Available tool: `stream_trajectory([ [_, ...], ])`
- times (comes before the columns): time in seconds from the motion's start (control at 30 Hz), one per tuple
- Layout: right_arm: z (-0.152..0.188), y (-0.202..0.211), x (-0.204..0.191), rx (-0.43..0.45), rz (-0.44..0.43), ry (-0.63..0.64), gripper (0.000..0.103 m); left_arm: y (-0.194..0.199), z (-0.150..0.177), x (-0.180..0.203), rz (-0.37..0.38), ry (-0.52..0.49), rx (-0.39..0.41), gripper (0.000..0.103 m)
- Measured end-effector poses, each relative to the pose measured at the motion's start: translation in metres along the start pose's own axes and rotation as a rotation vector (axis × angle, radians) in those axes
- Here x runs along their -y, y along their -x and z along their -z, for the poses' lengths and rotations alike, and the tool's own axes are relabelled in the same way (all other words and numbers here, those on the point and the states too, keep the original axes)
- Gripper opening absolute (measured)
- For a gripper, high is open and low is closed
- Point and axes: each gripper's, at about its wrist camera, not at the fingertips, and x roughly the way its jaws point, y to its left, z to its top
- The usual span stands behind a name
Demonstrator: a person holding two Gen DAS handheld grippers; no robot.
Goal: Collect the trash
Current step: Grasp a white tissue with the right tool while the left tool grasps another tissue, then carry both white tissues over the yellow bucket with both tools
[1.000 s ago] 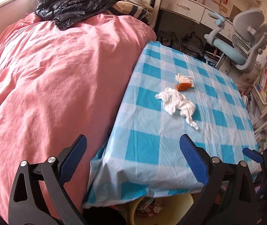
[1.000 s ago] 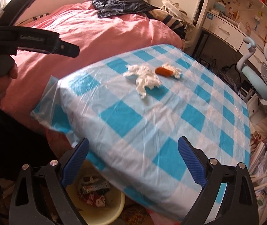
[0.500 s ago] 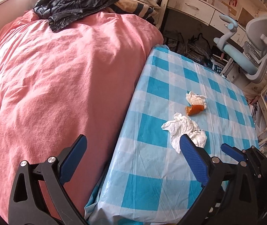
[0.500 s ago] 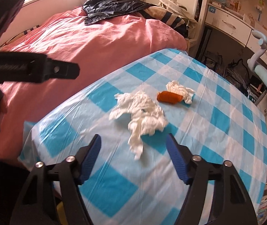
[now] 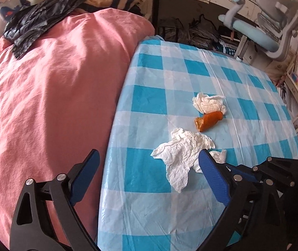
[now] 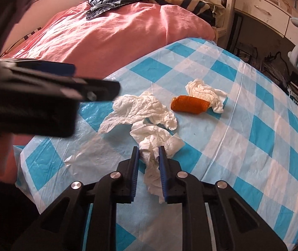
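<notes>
1. The right tongs (image 6: 148,153) are closing on the near tail of a large crumpled white tissue (image 6: 142,115), their blue pads pressing the twisted paper from both sides on the desk (image 6: 243,138), which wears a blue-and-white checked plastic cover.

2. The rest of that tissue spreads ahead of the right tongs and slightly to their left, lying flat on the cover.

3. Beyond the right tongs and to their right lies an orange-brown scrap of food (image 6: 189,104), with a smaller balled tissue (image 6: 206,95) touching its far end.

4. The left tongs (image 5: 149,172) stand wide apart and are just starting to close, with nothing between their pads; one blue pad hangs over the pink bed cover (image 5: 50,96), the other over the desk edge beside the large tissue (image 5: 182,152).

5. From the left tongs, the large tissue sits just ahead and to the right, its edge partly hidden by the right-hand pad; the food scrap (image 5: 208,121) and small tissue (image 5: 208,103) lie farther ahead.

6. The bed runs along the desk's left side, touching it, with a black plastic bag (image 5: 35,24) crumpled at its far end.

7. A grey and pale-blue office chair (image 5: 272,27) stands beyond the desk's far right corner.
</notes>
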Motion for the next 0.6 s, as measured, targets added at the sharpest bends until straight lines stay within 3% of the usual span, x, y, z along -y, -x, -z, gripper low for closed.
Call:
stream_trajectory([
  [0.07, 0.000, 0.001, -0.002, -0.002, -0.009, 0.012, 0.016, -0.011, 0.000, 0.008, 0.018, -0.033, -0.017, 0.083],
  [0.1, 0.002, 0.002, -0.003, -0.006, -0.016, 0.021, 0.016, -0.015, 0.001, 0.009, 0.025, -0.044, -0.026, 0.073],
  [0.17, 0.005, 0.002, -0.006, -0.015, -0.012, 0.045, 0.016, -0.024, 0.002, 0.012, 0.034, -0.057, -0.052, 0.054],
  [0.23, 0.009, 0.005, -0.006, -0.021, -0.011, 0.053, 0.015, -0.028, 0.005, 0.011, 0.053, -0.050, -0.074, 0.022],
  [0.33, 0.019, 0.014, -0.002, -0.027, -0.002, 0.046, 0.015, -0.019, 0.007, 0.009, 0.076, -0.044, -0.052, 0.010],
  [0.43, 0.030, 0.026, 0.001, -0.029, 0.012, 0.039, 0.015, -0.005, 0.012, 0.006, 0.088, -0.042, -0.022, 0.005],
  [0.6, 0.048, 0.049, 0.002, -0.027, 0.033, 0.042, 0.015, 0.015, 0.023, 0.007, 0.122, -0.044, 0.003, 0.004],
])
